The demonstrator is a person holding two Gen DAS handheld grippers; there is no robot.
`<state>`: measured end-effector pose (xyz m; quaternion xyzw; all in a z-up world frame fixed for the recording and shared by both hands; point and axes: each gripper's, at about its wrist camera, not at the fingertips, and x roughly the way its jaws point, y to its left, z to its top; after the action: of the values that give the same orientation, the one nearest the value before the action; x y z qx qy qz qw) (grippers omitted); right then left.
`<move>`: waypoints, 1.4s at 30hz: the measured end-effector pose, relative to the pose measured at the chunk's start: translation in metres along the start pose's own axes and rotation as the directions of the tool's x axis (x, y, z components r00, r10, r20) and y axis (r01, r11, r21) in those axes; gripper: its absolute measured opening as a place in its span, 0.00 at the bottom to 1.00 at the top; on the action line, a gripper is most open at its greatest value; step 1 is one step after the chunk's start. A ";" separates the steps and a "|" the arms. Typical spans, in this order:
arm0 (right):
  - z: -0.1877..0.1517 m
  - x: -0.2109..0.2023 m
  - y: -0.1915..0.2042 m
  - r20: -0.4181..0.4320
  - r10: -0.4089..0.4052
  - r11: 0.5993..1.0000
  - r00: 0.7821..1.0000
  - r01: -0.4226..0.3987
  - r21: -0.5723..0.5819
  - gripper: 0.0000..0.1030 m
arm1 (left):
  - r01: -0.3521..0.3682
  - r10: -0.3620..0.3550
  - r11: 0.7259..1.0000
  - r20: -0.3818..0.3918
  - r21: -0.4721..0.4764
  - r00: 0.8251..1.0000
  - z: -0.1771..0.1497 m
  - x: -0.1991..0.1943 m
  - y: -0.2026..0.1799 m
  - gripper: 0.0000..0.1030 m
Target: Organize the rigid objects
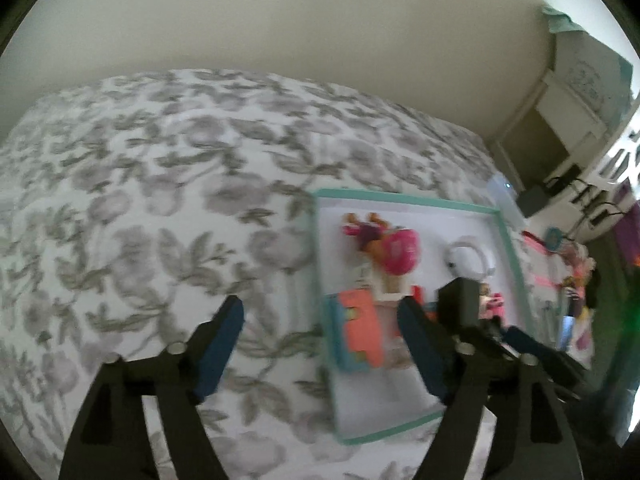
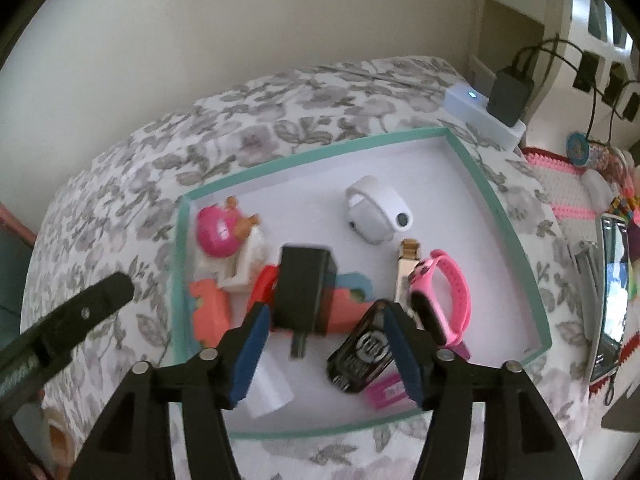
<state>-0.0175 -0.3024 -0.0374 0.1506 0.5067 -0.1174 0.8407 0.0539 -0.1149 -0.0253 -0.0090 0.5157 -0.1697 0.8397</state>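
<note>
This is a bedroom in a home, by the look of it. A soft, rounded surface covered in a grey floral bedspread [image 2: 132, 168] fills most of the view and runs up against a plain cream wall [image 1: 280, 16]. On it sits a shallow box with a teal rim [image 2: 516, 216], holding small toys and a pink wrist band [image 2: 448, 280]. Beside the bed a white power strip [image 2: 468, 100] has a black charger [image 2: 510, 92] plugged in, with cables trailing off. A pink crocheted mat [image 2: 560, 184] with trinkets lies nearby, and white shelving [image 1: 576, 96] stands in the corner.
</note>
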 end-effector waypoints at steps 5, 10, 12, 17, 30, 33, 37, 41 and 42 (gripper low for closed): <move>-0.016 -0.013 0.015 0.036 -0.013 0.998 0.999 0.015 -0.053 0.85 | -0.056 0.056 0.998 0.036 -0.010 0.998 -0.014 -0.012 0.018 0.93; -0.027 -0.023 0.021 0.068 -0.005 0.998 0.998 0.010 -0.066 0.97 | -0.092 0.093 0.996 0.061 -0.016 0.994 -0.025 -0.025 0.032 0.94; -0.031 -0.026 0.024 0.081 -0.010 0.997 0.997 0.016 -0.075 1.00 | -0.090 0.091 0.996 0.068 -0.016 0.994 -0.029 -0.030 0.037 0.94; -0.037 -0.033 0.030 0.103 -0.020 0.995 0.994 0.029 -0.093 1.00 | -0.098 0.095 0.995 0.090 0.029 0.991 -0.038 -0.043 0.036 0.94; -0.042 -0.044 0.037 0.136 -0.024 0.992 0.990 0.040 -0.118 1.00 | -0.162 0.154 0.984 0.115 0.068 0.981 -0.048 -0.056 0.033 0.94; -0.041 -0.044 0.037 0.138 -0.023 0.992 0.990 0.040 -0.117 1.00 | -0.154 0.147 0.987 0.114 0.054 0.983 -0.048 -0.057 0.036 0.94; -0.041 -0.044 0.037 0.137 -0.023 0.992 0.990 0.039 -0.118 1.00 | -0.183 0.175 0.982 0.115 0.056 0.978 -0.048 -0.056 0.036 0.94; -0.040 -0.044 0.037 0.140 -0.021 0.992 0.990 0.038 -0.120 1.00 | -0.230 0.220 0.970 0.124 0.076 0.968 -0.048 -0.056 0.032 0.94; -0.040 -0.044 0.037 0.140 -0.020 0.992 0.990 0.037 -0.121 1.00 | -0.238 0.227 0.968 0.127 0.080 0.966 -0.048 -0.056 0.031 0.94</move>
<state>-0.0575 -0.2516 -0.0114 0.0825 0.4555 -0.1082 0.8798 -0.0024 -0.0611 -0.0051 0.0816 0.4547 -0.0931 0.8820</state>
